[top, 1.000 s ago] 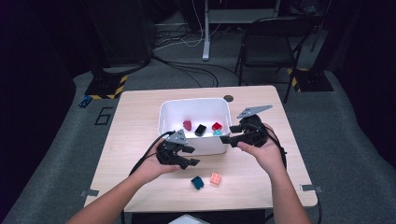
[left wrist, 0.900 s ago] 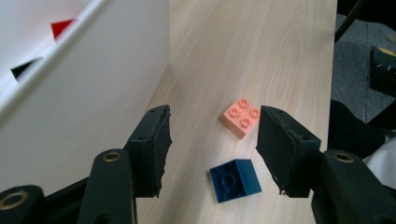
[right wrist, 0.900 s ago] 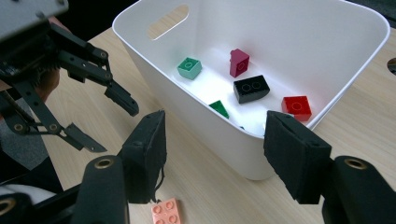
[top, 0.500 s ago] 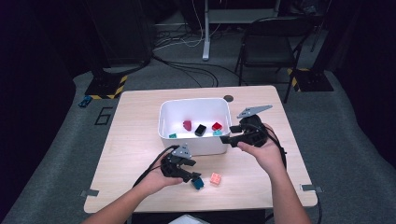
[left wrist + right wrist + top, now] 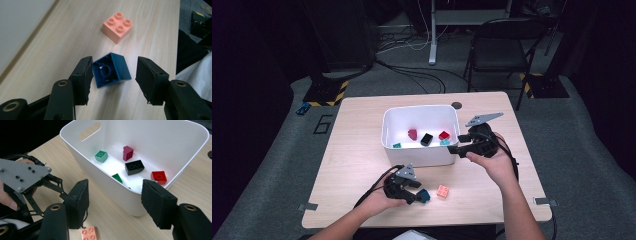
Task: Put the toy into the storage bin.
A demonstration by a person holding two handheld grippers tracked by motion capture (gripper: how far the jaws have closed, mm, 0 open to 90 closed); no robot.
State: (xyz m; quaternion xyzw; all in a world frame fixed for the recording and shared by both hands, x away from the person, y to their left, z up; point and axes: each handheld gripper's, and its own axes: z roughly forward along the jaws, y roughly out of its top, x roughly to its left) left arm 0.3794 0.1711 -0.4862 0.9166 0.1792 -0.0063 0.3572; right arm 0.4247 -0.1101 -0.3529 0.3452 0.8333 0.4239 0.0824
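Note:
A dark blue brick [image 5: 425,196] [image 5: 111,71] lies on its side on the wooden table [image 5: 357,150], hollow underside toward my left gripper's camera. My left gripper [image 5: 418,192] [image 5: 113,62] sits low over it, open, and its jaws have just been closing with the brick between them. One pad touches the brick's edge; the other stands apart from it. A salmon brick [image 5: 443,191] [image 5: 117,27] [image 5: 89,233] rests just beyond. My right gripper [image 5: 458,149] [image 5: 116,183] hangs open with nothing between its jaws, by the front right corner of the white bin [image 5: 419,109] [image 5: 160,127].
Inside the bin lie a maroon brick [image 5: 128,152], a black one [image 5: 134,167], a red one [image 5: 159,177] and two greenish ones [image 5: 101,155]. A dark round hole [image 5: 456,105] marks the table behind the bin. A chair [image 5: 502,45] and cables stand beyond the far edge.
My left gripper has dropped and pulled back from the bin's front wall toward the table's near edge, ending over the blue brick. The right gripper has held still.

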